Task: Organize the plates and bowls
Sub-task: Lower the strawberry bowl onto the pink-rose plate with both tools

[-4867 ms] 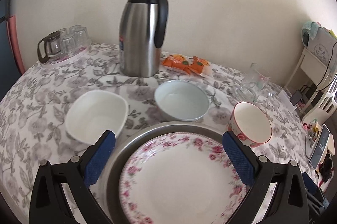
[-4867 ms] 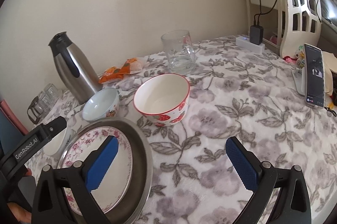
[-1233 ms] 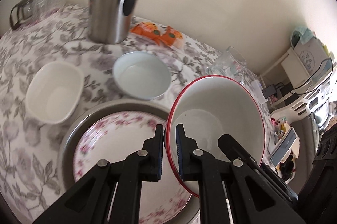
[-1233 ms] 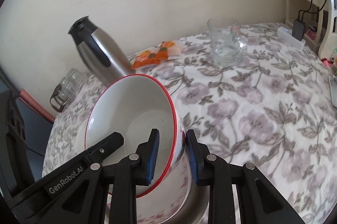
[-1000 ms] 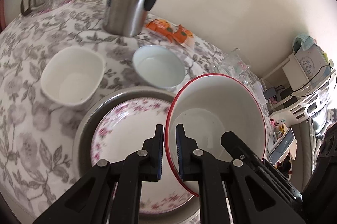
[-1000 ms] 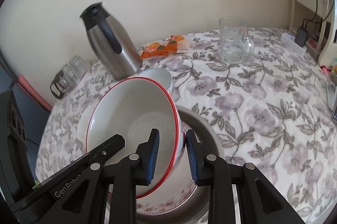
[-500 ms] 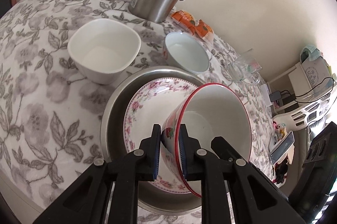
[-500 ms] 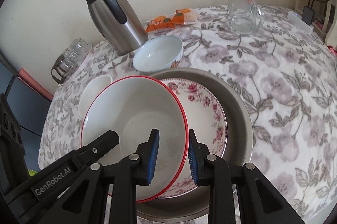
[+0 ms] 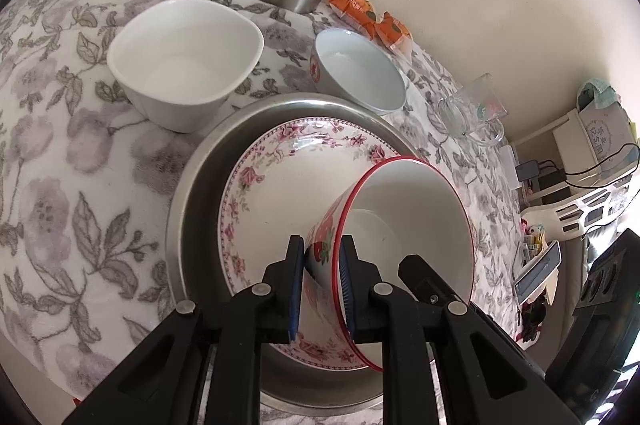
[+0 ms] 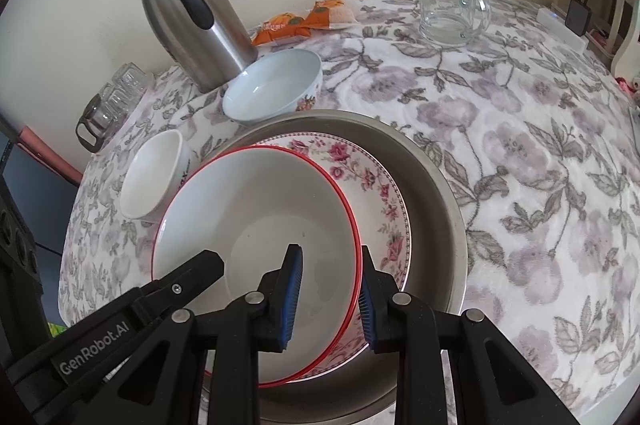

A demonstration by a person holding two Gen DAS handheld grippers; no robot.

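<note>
A red-rimmed bowl (image 9: 400, 225) with strawberry print hangs tilted, low over a rose-patterned plate (image 9: 280, 185) that lies in a round metal pan (image 9: 192, 193). My left gripper (image 9: 321, 241) is shut on the bowl's near wall, one pad inside and one outside. My right gripper (image 10: 329, 251) is shut on the opposite side of the bowl's (image 10: 260, 209) rim. Whether the bowl's base touches the plate (image 10: 360, 165) I cannot tell. A white square bowl (image 9: 184, 65) and a pale blue bowl (image 9: 360, 73) stand on the cloth just beyond the pan (image 10: 440, 193).
A steel thermos jug (image 10: 200, 17) stands behind the bowls, with orange snack packets (image 10: 304, 19) beside it. A glass mug (image 10: 448, 1) is at the far right and small glasses (image 10: 112, 101) at the far left. A phone (image 9: 536, 273) lies at the table's right edge.
Earlier both grippers were open and the red-rimmed bowl stood right of the pan. Over the last second both grippers have lowered the held bowl toward the rose plate.
</note>
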